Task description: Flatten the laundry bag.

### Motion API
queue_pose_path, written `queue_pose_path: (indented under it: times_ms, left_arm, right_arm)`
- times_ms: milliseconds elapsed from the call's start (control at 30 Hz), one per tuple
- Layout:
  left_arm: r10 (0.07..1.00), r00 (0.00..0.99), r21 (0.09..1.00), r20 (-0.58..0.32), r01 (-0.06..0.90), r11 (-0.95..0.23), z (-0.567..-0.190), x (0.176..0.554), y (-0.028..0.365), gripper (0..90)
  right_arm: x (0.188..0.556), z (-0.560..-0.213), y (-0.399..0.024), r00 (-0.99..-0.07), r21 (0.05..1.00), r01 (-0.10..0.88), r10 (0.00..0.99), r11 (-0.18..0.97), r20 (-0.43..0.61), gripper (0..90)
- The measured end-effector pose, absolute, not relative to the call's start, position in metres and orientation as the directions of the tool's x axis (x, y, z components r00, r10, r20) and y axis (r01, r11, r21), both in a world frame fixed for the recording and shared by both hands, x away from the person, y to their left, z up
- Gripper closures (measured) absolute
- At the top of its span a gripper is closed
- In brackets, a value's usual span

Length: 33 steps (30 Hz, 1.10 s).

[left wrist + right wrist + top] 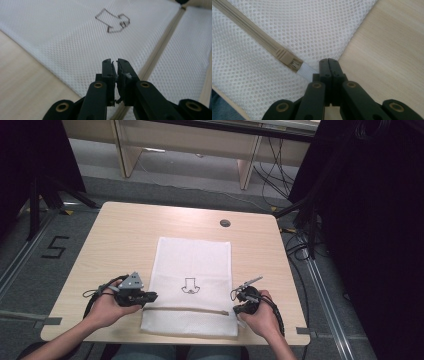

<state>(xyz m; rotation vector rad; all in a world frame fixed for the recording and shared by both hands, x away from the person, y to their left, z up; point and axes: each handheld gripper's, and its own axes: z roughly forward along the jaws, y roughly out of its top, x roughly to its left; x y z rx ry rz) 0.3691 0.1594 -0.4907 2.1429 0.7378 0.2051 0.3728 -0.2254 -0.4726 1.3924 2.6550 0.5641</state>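
Note:
A white mesh bag [192, 265] lies flat on the wooden table [125, 235], with a beige zipper [185, 309] running across it near the front edge and a small black outline mark [190, 286] at its middle. My left gripper [152, 296] lies at the bag's left edge, level with the zipper. In the left gripper view its jaws [114, 61] are shut over the mesh [62, 37]; no fabric is visibly pinched. My right gripper [236, 310] sits at the bag's right edge. Its jaws [328, 60] are shut right beside the zipper's end [287, 58] and a white tab [305, 68].
A round cable hole [225, 223] sits at the table's far right. Bare wood surrounds the bag on both sides. Beyond the table are desk legs [247, 167], loose cables and dark curtains; a "5" [54, 247] is marked on the floor at the left.

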Motion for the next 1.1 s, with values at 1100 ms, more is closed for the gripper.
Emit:
queue_pose_path:
  times_ms: [1100]
  left_arm:
    - [0.552, 0.826, 0.585, -0.113, 0.504, -0.635, -0.500, 0.372, 0.171, 79.9]
  right_arm:
    - [0.372, -0.477, -0.200, -0.598, 0.427, 0.749, 0.794, 0.506, 0.109, 90.0]
